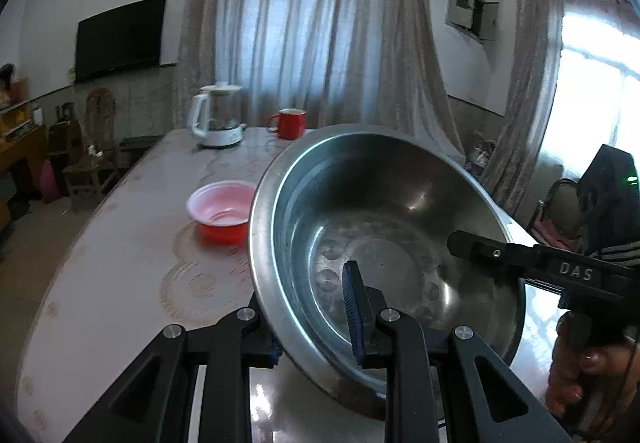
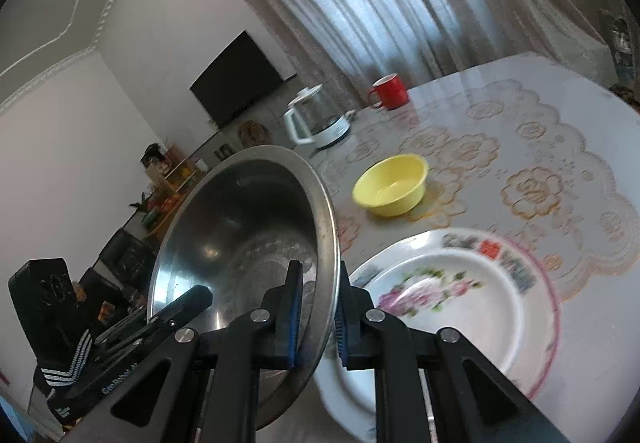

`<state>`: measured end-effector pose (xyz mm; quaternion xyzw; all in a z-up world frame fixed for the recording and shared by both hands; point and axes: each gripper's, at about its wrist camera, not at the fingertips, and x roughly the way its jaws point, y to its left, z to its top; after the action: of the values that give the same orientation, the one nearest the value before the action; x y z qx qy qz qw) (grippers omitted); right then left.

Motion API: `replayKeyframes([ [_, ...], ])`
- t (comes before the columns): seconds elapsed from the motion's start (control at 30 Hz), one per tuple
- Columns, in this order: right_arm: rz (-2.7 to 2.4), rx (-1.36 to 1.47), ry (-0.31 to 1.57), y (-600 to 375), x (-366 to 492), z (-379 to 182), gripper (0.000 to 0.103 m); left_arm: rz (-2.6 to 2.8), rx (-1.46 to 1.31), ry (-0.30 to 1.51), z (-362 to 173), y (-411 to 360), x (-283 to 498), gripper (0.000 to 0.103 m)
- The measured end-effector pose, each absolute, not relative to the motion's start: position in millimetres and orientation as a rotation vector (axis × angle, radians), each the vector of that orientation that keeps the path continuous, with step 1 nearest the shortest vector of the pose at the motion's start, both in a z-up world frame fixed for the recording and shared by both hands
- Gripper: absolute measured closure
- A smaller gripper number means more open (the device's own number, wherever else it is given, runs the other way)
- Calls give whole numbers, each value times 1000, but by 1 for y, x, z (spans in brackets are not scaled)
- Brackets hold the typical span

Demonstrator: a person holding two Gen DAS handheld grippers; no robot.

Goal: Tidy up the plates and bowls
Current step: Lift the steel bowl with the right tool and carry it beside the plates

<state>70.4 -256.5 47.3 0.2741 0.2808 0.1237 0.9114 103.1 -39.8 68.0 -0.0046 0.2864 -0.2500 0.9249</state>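
Both claws are clamped on the same steel bowl: the left claw [image 1: 316, 307] has one pad inside and one outside the near rim, and the right claw [image 2: 318, 315] pinches the rim the same way on the opposite side, so the steel bowl [image 1: 384, 235] hangs tilted just above the tabletop [image 1: 132, 243]. Left view only: a red bowl [image 1: 222, 213] with a pale inside, sitting just beside the steel bowl's far-left edge. Right view only: a yellow bowl [image 2: 391, 185] further out, and a white flowered plate [image 2: 460, 299] right next to the steel bowl, partly under its rim. Both views catch the white kettle [image 1: 218, 115] and red mug [image 1: 289, 123] at the far end by the curtain. Writing: "DAS" reads clearly on the right tool's body in the left view; the plate has red characters along its rim, too blurred to read. Open tabletop stretches left of the red bowl and beyond the yellow bowl toward the scalloped cloth edge.
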Motion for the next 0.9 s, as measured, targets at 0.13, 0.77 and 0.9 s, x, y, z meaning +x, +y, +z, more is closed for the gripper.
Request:
replayKeyframes([
  [0.13,283,541,607,-234,75,41,89,-488,-45,615,56,-20,108,79],
  [0.77,365,514,780,-156,118,10,88,-337,-105,695,13,45,131,75],
  [0.9,345,518,837,-149,125,-5,88,-332,-104,729,2,46,138,75],
])
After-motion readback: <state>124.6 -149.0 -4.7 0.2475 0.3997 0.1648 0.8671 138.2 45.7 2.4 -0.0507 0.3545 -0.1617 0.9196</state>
